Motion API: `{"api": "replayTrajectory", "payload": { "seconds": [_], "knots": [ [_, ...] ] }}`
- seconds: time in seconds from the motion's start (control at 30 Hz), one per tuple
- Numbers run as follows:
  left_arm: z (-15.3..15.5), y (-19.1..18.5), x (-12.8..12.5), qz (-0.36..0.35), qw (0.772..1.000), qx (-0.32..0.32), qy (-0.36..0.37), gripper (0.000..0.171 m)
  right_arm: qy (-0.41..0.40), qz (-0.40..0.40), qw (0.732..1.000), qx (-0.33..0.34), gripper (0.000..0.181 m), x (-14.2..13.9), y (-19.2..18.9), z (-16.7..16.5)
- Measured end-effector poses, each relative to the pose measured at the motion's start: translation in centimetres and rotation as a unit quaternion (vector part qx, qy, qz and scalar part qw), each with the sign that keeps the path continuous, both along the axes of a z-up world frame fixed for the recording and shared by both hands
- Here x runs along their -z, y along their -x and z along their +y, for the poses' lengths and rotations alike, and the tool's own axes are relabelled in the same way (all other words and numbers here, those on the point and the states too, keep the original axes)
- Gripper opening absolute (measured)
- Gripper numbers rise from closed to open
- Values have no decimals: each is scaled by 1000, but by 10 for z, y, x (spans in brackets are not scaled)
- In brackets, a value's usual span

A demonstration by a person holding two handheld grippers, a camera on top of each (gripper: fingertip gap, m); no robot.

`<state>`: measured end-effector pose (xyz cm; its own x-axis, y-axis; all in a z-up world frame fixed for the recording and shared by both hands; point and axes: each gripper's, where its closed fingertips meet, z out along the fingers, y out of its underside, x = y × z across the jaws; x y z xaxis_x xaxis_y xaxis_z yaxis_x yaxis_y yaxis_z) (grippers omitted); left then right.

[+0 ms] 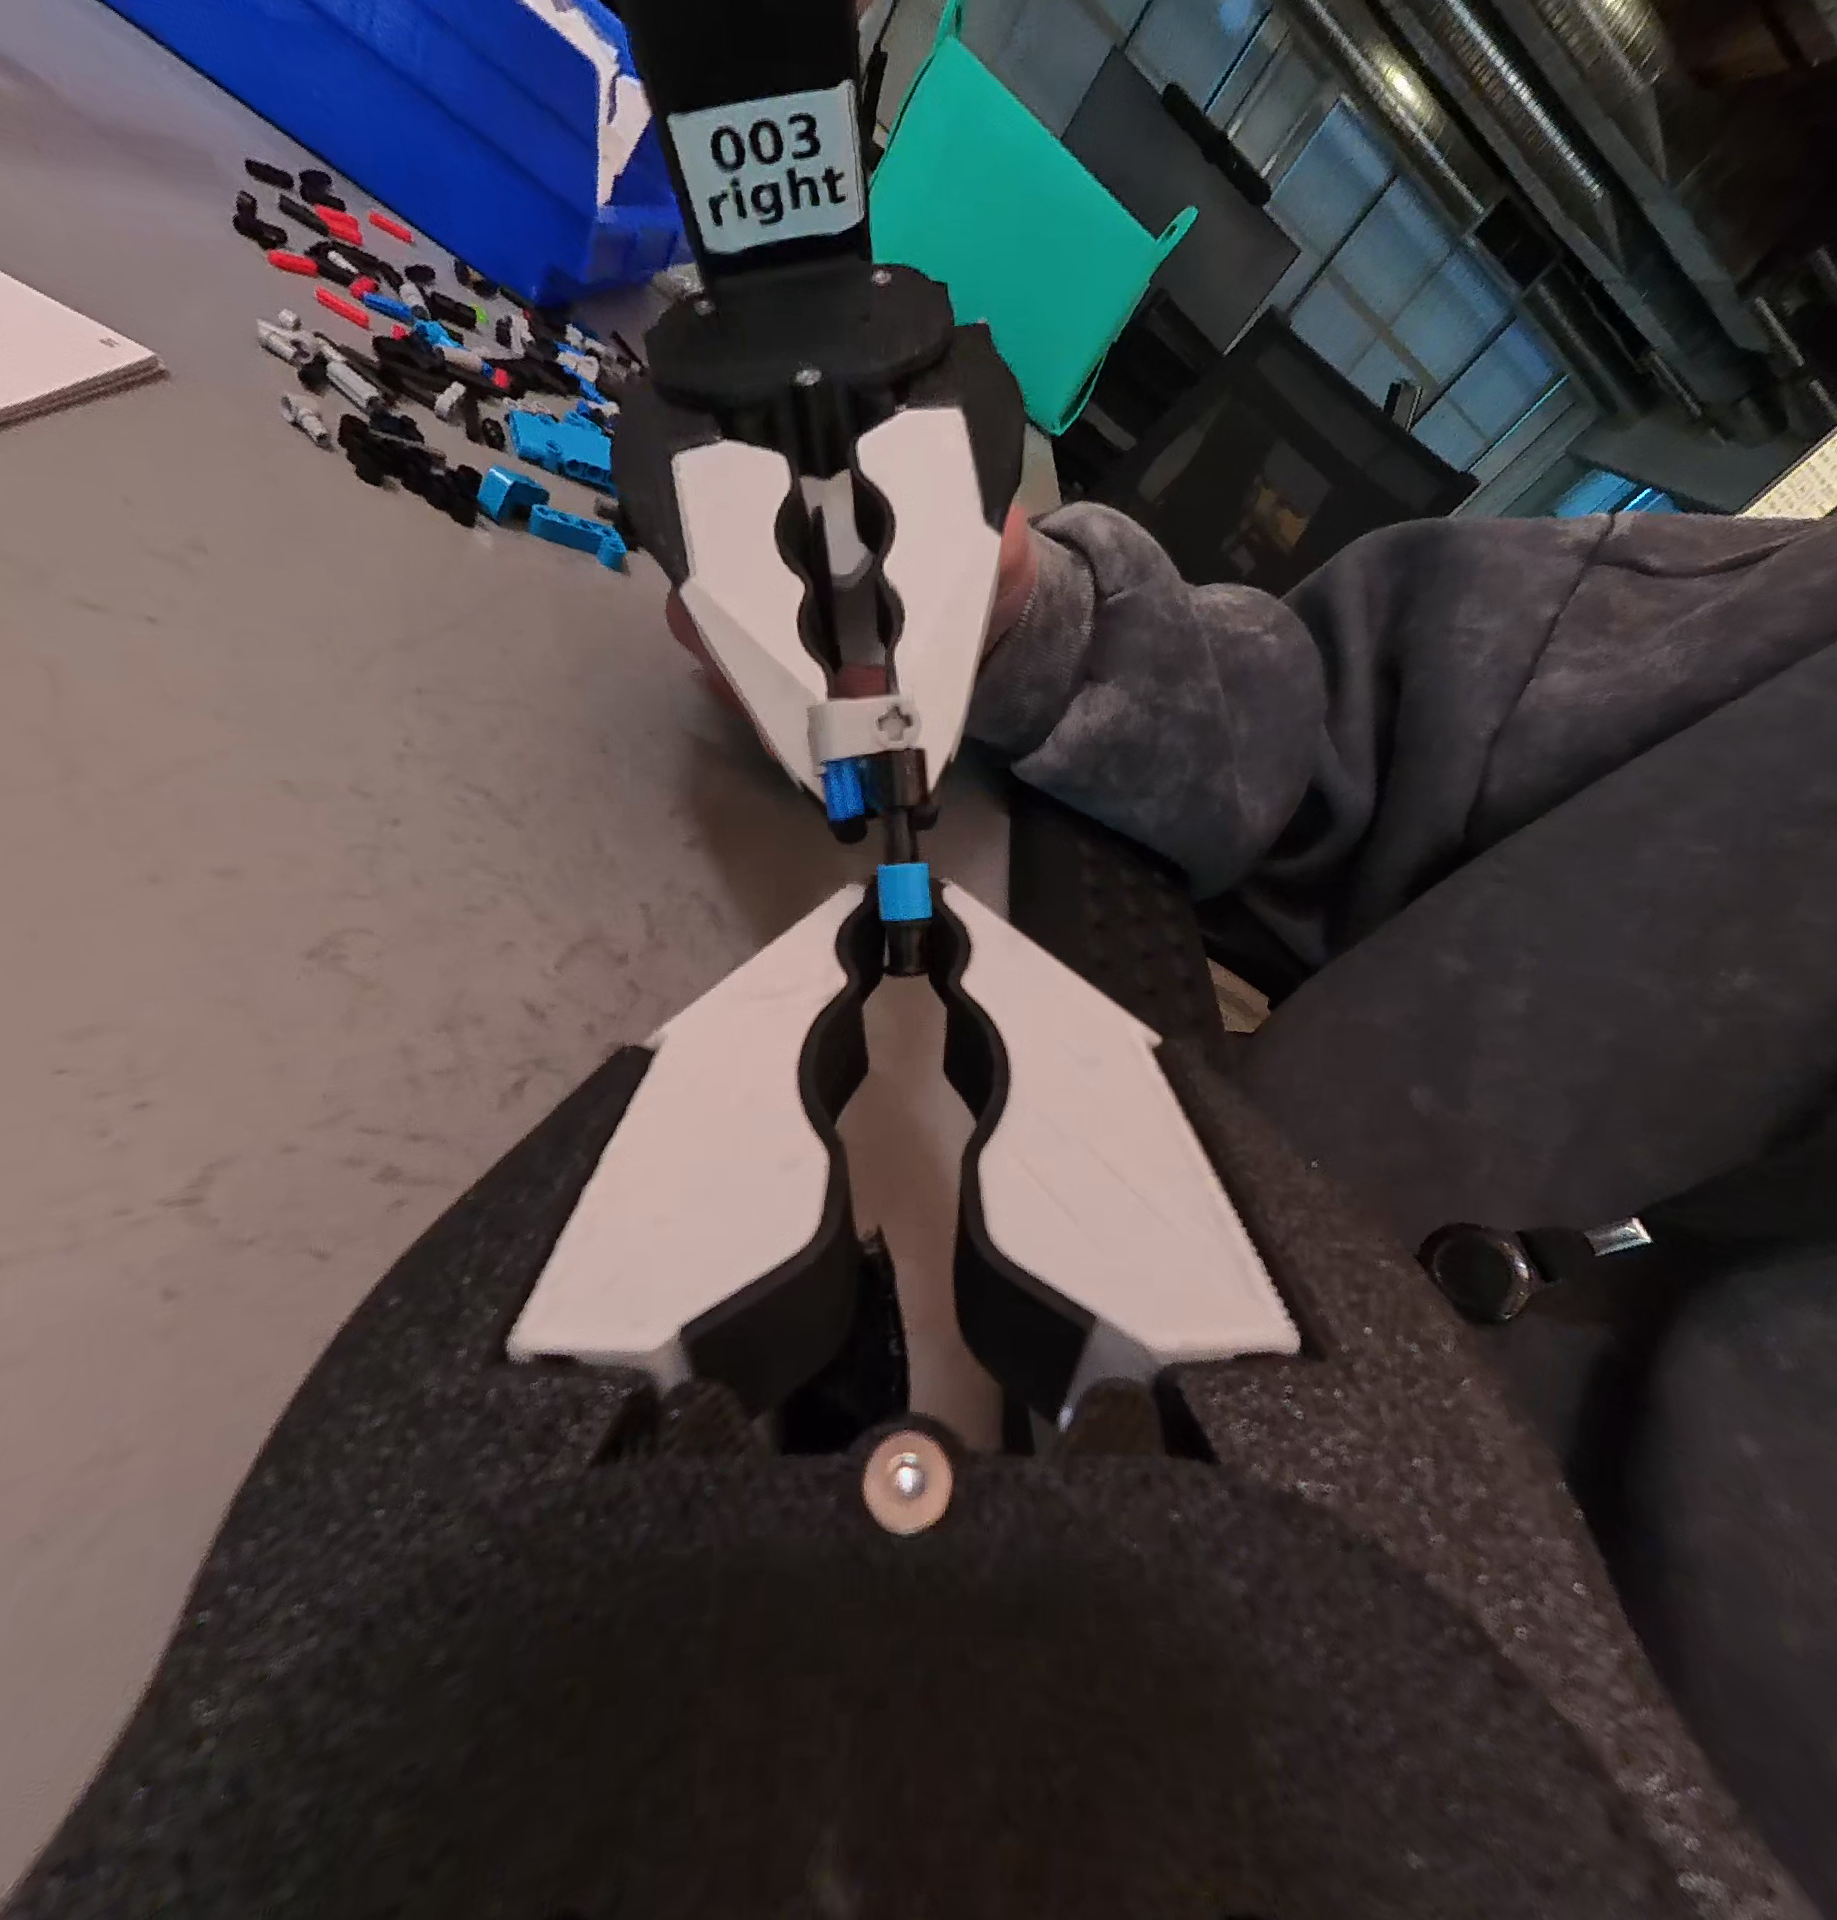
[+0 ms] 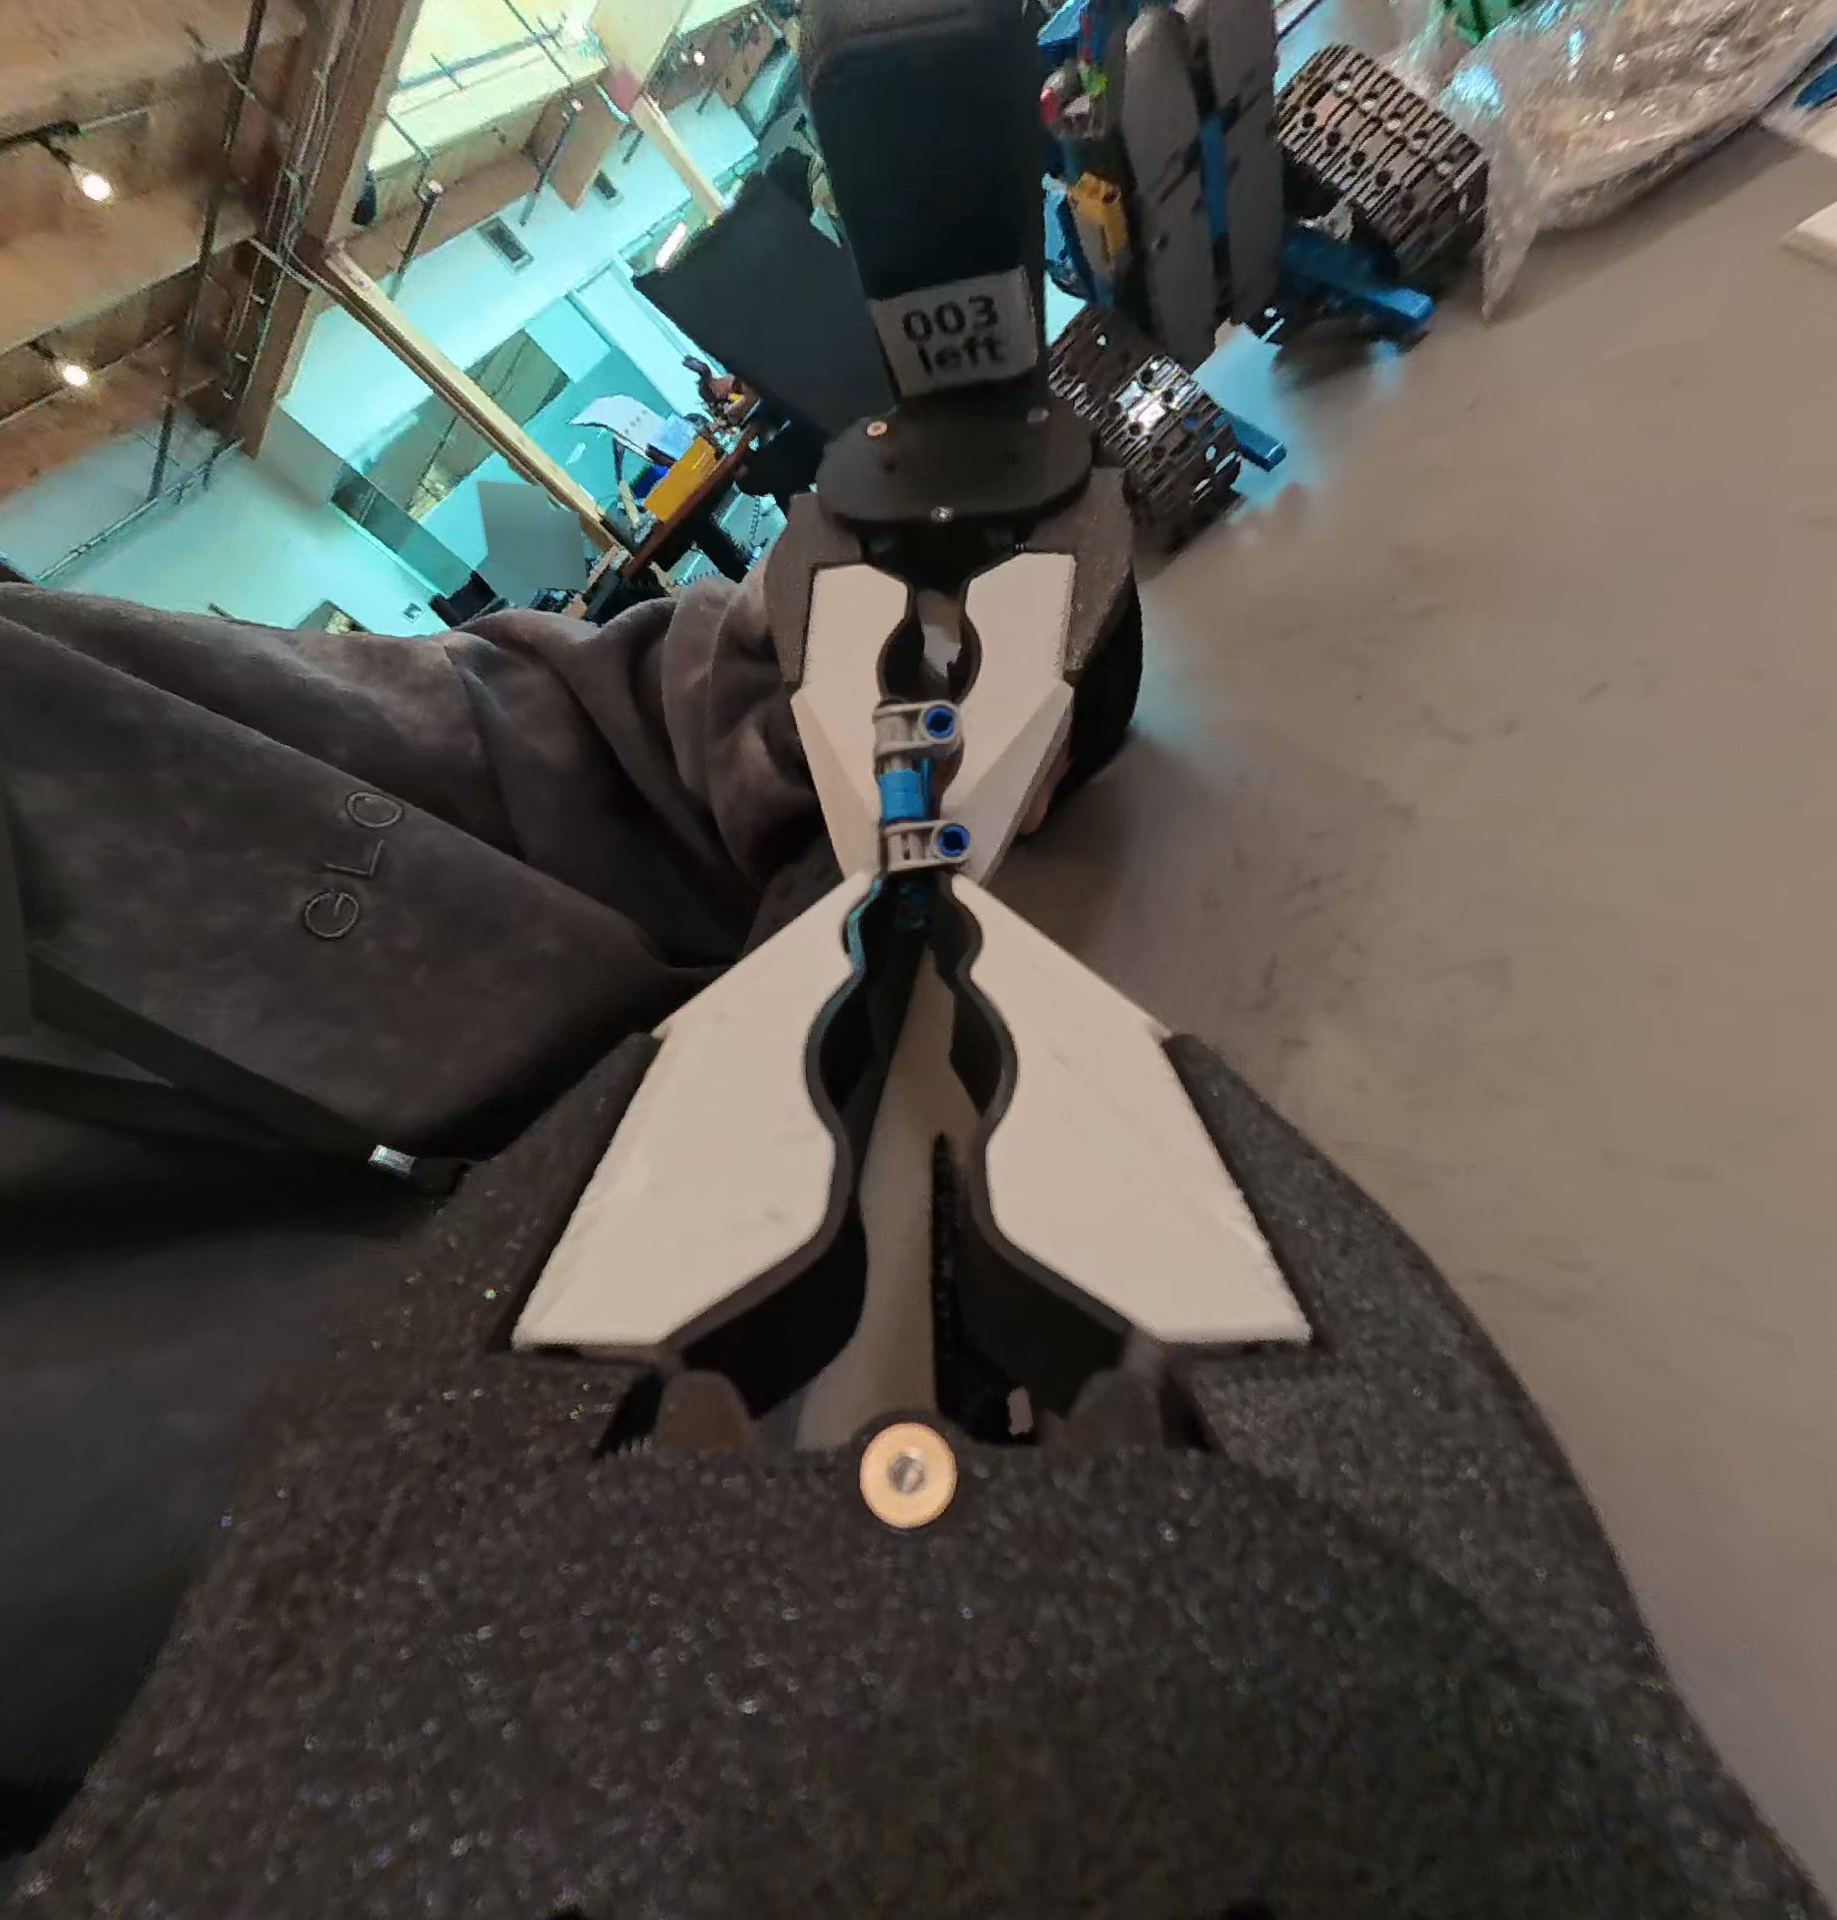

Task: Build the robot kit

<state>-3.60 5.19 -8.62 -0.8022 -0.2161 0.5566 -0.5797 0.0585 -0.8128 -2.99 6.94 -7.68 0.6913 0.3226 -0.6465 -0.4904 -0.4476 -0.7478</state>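
My two grippers meet tip to tip above the grey table [image 1: 218, 831]. My left gripper [image 1: 901, 906] is shut on a blue bush [image 1: 901, 896] that sits on a thin black axle [image 1: 899, 831]. My right gripper [image 1: 874, 800] faces it, shut on a small grey connector [image 1: 864, 727] with blue pins [image 1: 841, 784], which the axle runs into. In the right wrist view, my right gripper [image 2: 909, 888] pinches the near end of this small assembly [image 2: 909, 795], two grey connectors with blue pins. The left gripper [image 2: 919, 854] closes on its far end.
Several loose black, red, blue and grey parts [image 1: 426, 353] lie at the back left beside a blue bin [image 1: 426, 104], a green sheet [image 1: 1007, 239] and a booklet [image 1: 31, 353]. A blue tracked model [image 2: 1309, 208] and a plastic bag [image 2: 1620, 125] stand beyond. A person's dark sleeve [image 1: 1205, 675] is close. Left and right tips are no more than a few centimetres apart.
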Motion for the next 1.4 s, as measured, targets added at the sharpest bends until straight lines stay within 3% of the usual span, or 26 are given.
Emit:
{"api": "replayTrajectory", "payload": {
  "seconds": [0.17,0.53,0.77,0.9,1.13,1.3,1.4],
  "knots": [
    [-3,1,7,0,1000,6,-23,6,13,-9,1000,-9,6,7,1,-3],
    [-5,-4,35,-60,987,-13,-152,5,72,-98,993,-15,6,31,1,-8],
    [-3,-11,62,-117,956,-17,-270,6,134,-261,956,-5,7,54,-4,-8],
    [2,-12,74,-126,940,-14,-316,7,168,-316,934,-10,7,63,-7,-10],
    [9,-3,73,-118,943,-12,-311,22,176,-342,923,-15,7,63,-6,-3],
    [41,10,73,-124,935,-39,-331,32,210,-376,901,-39,7,81,-2,-1],
    [52,15,69,-112,938,-53,-323,33,199,-374,905,-33,6,72,-1,3]
  ]
}}
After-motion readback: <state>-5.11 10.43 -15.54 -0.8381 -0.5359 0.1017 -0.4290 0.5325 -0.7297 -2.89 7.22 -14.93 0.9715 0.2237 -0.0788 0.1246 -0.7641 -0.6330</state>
